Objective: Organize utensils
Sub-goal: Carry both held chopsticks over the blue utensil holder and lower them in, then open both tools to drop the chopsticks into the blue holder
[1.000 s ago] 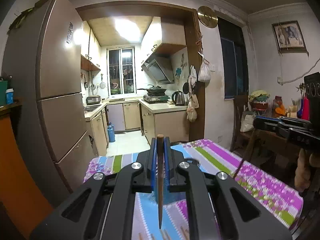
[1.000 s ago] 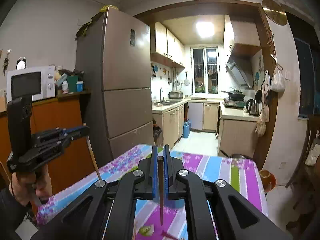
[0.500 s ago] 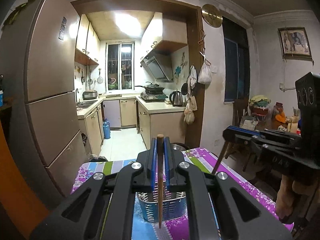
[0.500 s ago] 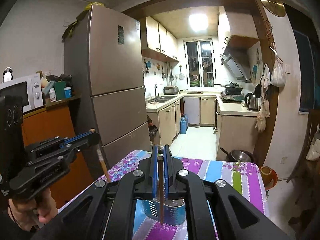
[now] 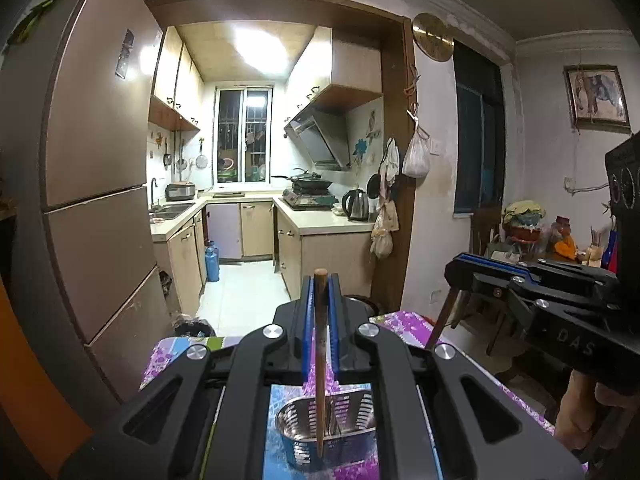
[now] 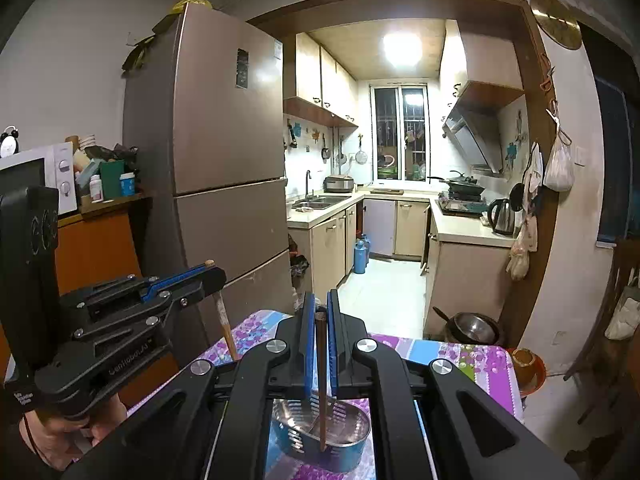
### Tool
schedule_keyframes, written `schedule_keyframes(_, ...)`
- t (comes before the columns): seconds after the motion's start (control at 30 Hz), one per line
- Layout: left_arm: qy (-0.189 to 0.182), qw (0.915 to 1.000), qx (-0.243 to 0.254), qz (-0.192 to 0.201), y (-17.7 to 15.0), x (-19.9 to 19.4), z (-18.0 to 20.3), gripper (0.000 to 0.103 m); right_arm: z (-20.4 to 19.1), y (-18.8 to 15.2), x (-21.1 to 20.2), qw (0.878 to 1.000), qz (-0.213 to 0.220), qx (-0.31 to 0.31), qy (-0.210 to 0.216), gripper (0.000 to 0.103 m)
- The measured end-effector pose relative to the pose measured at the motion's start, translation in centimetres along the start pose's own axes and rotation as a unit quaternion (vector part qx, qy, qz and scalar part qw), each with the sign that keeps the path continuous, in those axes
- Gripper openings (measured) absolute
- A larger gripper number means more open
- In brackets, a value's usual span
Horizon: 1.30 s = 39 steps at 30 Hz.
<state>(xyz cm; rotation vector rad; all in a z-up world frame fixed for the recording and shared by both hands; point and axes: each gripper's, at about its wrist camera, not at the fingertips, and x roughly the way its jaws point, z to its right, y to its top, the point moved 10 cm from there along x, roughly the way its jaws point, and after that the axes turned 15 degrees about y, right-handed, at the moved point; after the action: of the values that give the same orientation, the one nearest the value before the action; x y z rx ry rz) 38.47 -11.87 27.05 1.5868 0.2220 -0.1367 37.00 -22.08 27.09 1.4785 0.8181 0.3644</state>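
My left gripper [image 5: 320, 280] is shut on a brown wooden chopstick [image 5: 319, 360] that hangs upright, its tip over the slotted metal utensil holder [image 5: 344, 436] on the flowered tablecloth [image 5: 404, 322]. My right gripper [image 6: 319, 300] is likewise shut on a second wooden chopstick [image 6: 321, 384], whose lower end hangs above the same metal holder [image 6: 340, 444]. In the left wrist view the right gripper [image 5: 452, 276] shows at the right with its chopstick [image 5: 440, 320]. The right wrist view has the left gripper [image 6: 214, 274] at the left, gripping its chopstick [image 6: 224, 320].
A tall fridge [image 6: 224, 168] stands left of the table, beside an orange cabinet [image 6: 96, 240] carrying a microwave [image 6: 44, 176]. The kitchen doorway [image 5: 248, 292] lies beyond the table's far edge. A wooden chair and cluttered side table [image 5: 524, 236] sit at the right. A person's hands hold both grippers.
Both grippers rose and moved forward with their chopsticks. The metal holder, unseen a second ago, now sits under both chopstick tips. The two grippers came closer together.
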Motion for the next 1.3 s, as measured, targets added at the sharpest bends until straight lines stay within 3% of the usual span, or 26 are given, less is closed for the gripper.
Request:
schedule_keyframes(0.3, 0.001, 0.9999, -0.006, 0.008, 1.8, 2.8, 0.4, 0.005, 1.6, 2.0, 1.9, 1.0, 0.008, -0.003, -0.012, 0.007)
schedule_keyframes(0.83, -0.001, 0.9992, 0.004, -0.04, -3.6, 8.5, 1.2, 0.006, 4.6, -4.9, 8.0, 0.998, -0.044, 0.031, -0.012, 0.007)
schedule_keyframes(0.9, 0.0, 0.9989, 0.006, -0.046, -4.1, 8.7, 1.2, 0.013, 4.7, -5.3, 8.2, 0.998, -0.047, 0.034, -0.011, 0.007)
schedule_keyframes(0.97, 0.008, 0.999, 0.004, -0.043, -4.2, 8.5, 0.8, 0.047, 4.8, -5.4, 8.1, 0.998, -0.045, 0.035, -0.014, 0.014)
schedule_keyframes(1.0, 0.012, 0.9992, 0.003, -0.039, -4.1, 8.3, 0.5, 0.052, 4.8, -5.3, 7.9, 0.998, -0.043, 0.036, -0.014, 0.022)
schedule_keyframes(1.17, 0.018, 0.9995, 0.005, -0.024, -3.0, 5.7, -0.4, 0.054, 3.7, -4.0, 5.1, 0.999, -0.02, 0.034, -0.013, 0.026)
schedule_keyframes(1.3, 0.019, 0.9994, 0.023, 0.014, -2.8, -1.4, -2.0, 0.059, -1.3, -3.4, -1.6, 1.0, 0.018, 0.005, 0.022, 0.028)
